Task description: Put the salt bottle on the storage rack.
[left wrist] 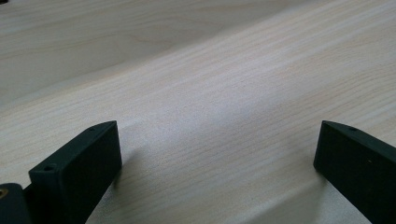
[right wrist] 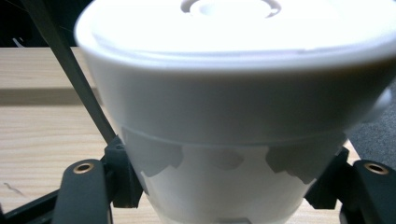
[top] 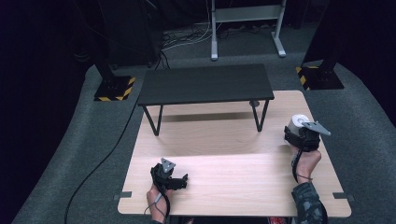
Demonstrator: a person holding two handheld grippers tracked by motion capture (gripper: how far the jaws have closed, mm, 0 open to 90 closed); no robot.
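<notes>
Right tongs (top: 299,125) pinching a white plastic cup-shaped container with a lid (right wrist: 233,107) low on its body, one black jaw pressed on each side of it in the right gripper view. The container sits upright, wide rim on top, a round raised ring at the centre of its lid, scalloped cut-out marks around its lower wall. In the high view it is at the right edge of the light wooden worktop (top: 224,163), near the far right corner, held just ahead of the person's right hand (top: 306,161) (whether its base touches the wood, cannot tell). Left tongs (left wrist: 217,154) spread wide with nothing between the jaws, bare wood grain below them; in the high view they are at the near left part of the worktop, close over the surface, left hand (top: 156,196) behind. A small black rectangular bench with thin black metal legs (top: 205,84) stands across the far end of the worktop, well apart from the left tongs, near the container's left.
</notes>
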